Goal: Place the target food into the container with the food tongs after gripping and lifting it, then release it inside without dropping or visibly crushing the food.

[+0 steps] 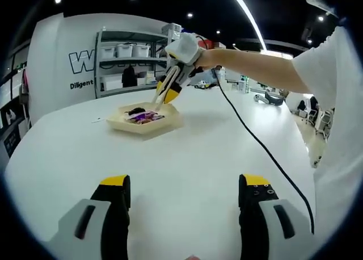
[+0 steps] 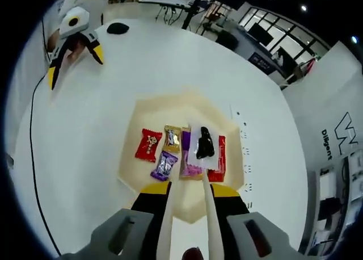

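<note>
Yellow-tipped and spread wide with nothing between its jaws, the left tool hovers over bare white surface, well apart from the shallow cream tray across which the wrapped sweets lie. Over that tray the right tool is clenched on the food tongs, whose tips pinch a dark sweet in a clear wrapper. It looks light, crinkly and slippery, best nipped gently across its middle. Low tray walls and open room all around should make the lift easy.
</note>
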The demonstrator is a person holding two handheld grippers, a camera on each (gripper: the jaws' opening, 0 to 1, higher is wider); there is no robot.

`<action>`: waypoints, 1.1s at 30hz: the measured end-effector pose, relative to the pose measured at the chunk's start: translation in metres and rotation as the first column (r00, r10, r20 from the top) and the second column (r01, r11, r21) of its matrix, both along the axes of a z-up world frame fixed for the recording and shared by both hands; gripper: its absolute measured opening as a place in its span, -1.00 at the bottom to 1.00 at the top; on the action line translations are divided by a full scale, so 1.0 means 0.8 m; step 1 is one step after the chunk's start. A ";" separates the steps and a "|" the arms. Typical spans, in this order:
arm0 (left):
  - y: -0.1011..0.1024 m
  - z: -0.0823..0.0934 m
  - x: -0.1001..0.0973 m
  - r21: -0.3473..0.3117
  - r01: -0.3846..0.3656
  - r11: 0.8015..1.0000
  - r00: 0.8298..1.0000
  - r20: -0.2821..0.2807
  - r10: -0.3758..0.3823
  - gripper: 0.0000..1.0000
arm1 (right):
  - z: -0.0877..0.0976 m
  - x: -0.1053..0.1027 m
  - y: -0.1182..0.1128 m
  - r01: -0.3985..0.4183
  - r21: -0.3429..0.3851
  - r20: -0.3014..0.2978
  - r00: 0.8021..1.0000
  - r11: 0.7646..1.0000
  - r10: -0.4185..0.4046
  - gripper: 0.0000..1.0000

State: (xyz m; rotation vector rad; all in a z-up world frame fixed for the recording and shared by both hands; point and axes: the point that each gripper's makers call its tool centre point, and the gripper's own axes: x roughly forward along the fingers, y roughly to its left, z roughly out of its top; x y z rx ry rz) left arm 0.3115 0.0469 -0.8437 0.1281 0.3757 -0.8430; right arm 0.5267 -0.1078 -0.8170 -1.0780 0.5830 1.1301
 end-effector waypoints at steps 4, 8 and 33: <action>-0.002 0.001 -0.001 -0.001 0.005 1.000 1.000 0.003 -0.005 0.52 | 0.005 -0.004 0.000 0.009 0.021 0.003 1.000 1.000 -0.009 -0.65; -0.003 0.000 -0.003 0.002 0.007 1.000 1.000 0.003 -0.007 0.52 | 0.006 -0.010 -0.001 0.004 0.039 0.005 1.000 0.999 -0.004 -0.65; -0.008 0.005 -0.011 0.005 0.018 1.000 1.000 0.017 -0.018 0.51 | 0.028 -0.064 0.019 0.040 0.336 -0.041 0.999 0.941 -0.027 -0.64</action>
